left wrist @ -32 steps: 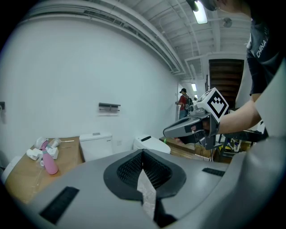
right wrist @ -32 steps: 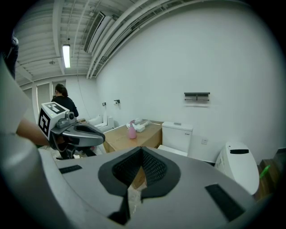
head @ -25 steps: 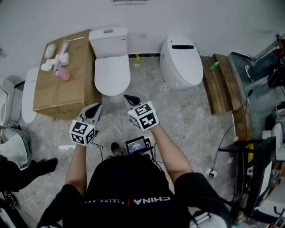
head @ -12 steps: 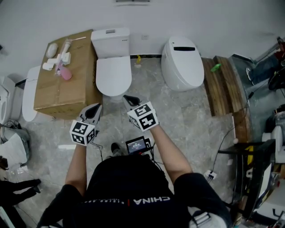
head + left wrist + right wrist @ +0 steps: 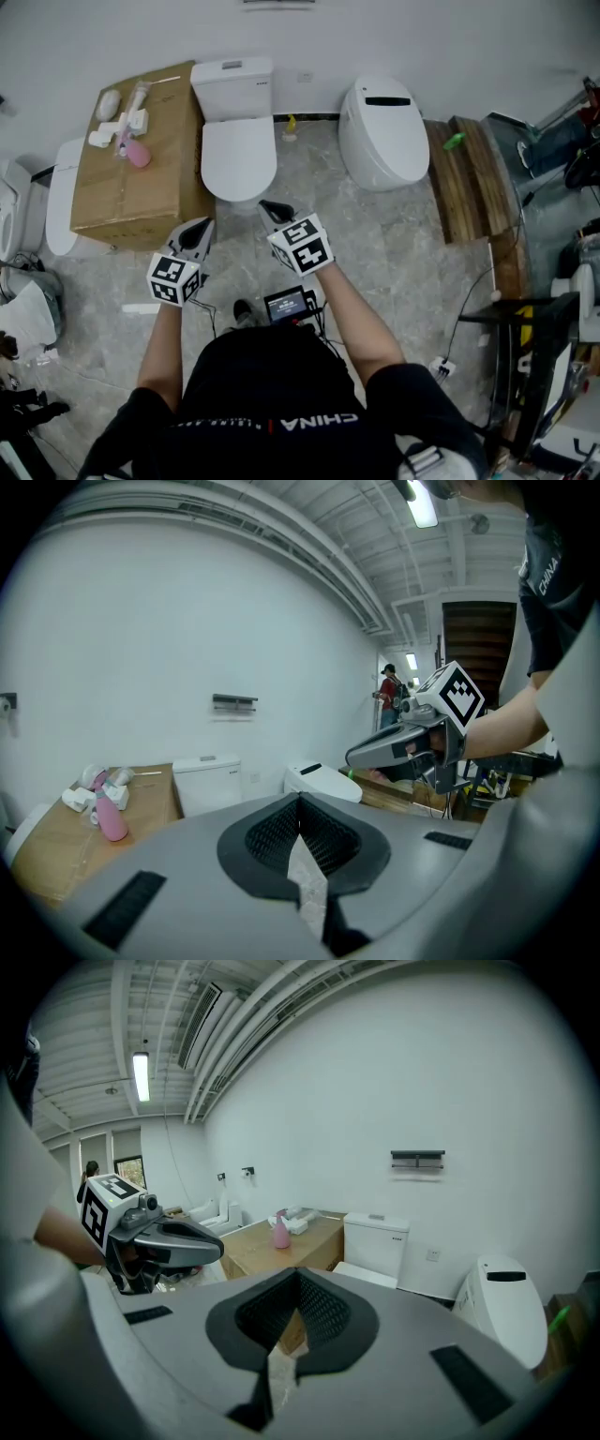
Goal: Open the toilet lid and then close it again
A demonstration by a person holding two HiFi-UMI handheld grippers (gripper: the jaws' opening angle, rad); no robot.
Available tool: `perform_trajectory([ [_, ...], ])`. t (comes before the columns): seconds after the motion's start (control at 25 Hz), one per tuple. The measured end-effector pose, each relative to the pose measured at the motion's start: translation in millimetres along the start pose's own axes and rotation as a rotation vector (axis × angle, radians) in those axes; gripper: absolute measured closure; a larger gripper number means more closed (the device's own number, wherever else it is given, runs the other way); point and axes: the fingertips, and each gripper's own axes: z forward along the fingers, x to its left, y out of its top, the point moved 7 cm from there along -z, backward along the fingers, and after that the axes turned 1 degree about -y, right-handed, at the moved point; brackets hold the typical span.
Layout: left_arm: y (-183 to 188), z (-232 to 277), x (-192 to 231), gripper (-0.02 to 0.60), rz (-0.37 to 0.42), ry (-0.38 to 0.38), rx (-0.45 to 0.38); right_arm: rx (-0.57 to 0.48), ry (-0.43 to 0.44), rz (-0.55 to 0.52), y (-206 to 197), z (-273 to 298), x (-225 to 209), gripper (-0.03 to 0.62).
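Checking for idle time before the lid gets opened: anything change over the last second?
Only a bystander's foot moved, drawing back toward the lower left corner of the head view. Nothing was taken hold of or let go. The left gripper and right gripper stayed put, both shut and empty, short of the toilet. The toilet lid is still down.
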Motion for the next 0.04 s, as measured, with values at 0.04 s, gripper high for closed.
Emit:
perform_trajectory([
  [0.04,-0.2,0.1,0.5,0.572,0.000,0.000,0.001,0.003,-0.001,0.001,-0.2,0.3,0.1,0.582],
])
